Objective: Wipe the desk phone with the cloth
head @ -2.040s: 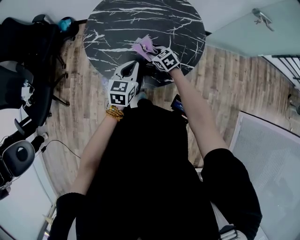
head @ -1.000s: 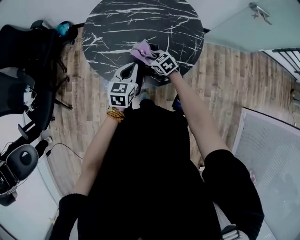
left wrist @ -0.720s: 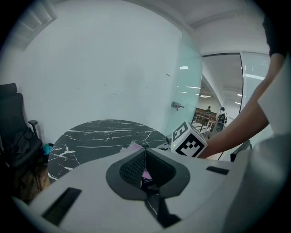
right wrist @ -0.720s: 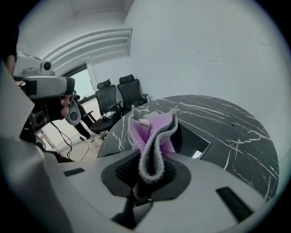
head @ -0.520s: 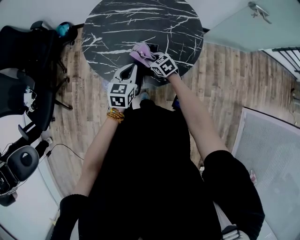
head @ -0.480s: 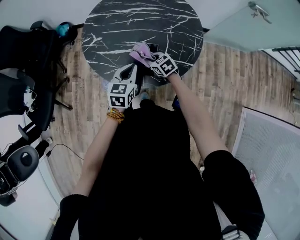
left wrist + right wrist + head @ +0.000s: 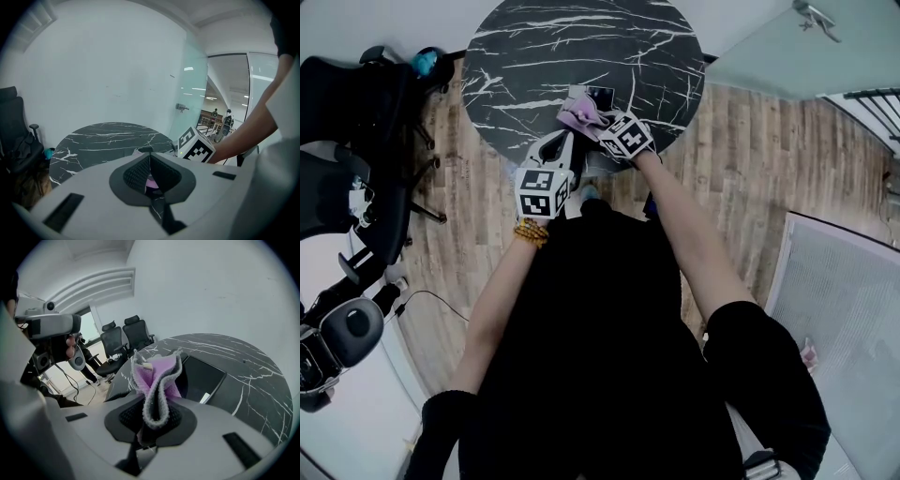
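The desk phone (image 7: 600, 97) is a dark slab with a black screen (image 7: 202, 375), lying near the front edge of the round black marble table (image 7: 534, 56). A purple cloth with grey edging (image 7: 578, 115) bunches upward between the jaws of my right gripper (image 7: 598, 122), which is shut on it (image 7: 157, 380). The cloth hangs just left of and in front of the phone. My left gripper (image 7: 567, 141) hovers at the table's near edge beside the right one. Its jaws (image 7: 149, 168) are shut with nothing held.
Black office chairs (image 7: 347, 141) stand on the wooden floor left of the table. A glass partition (image 7: 192, 93) rises at the right. A dark object (image 7: 652, 202) lies on the floor by my right arm. The table's far half (image 7: 581, 37) holds nothing.
My right gripper drew the cloth back toward me across the phone, uncovering the phone's far end and screen. The left gripper stayed in place.
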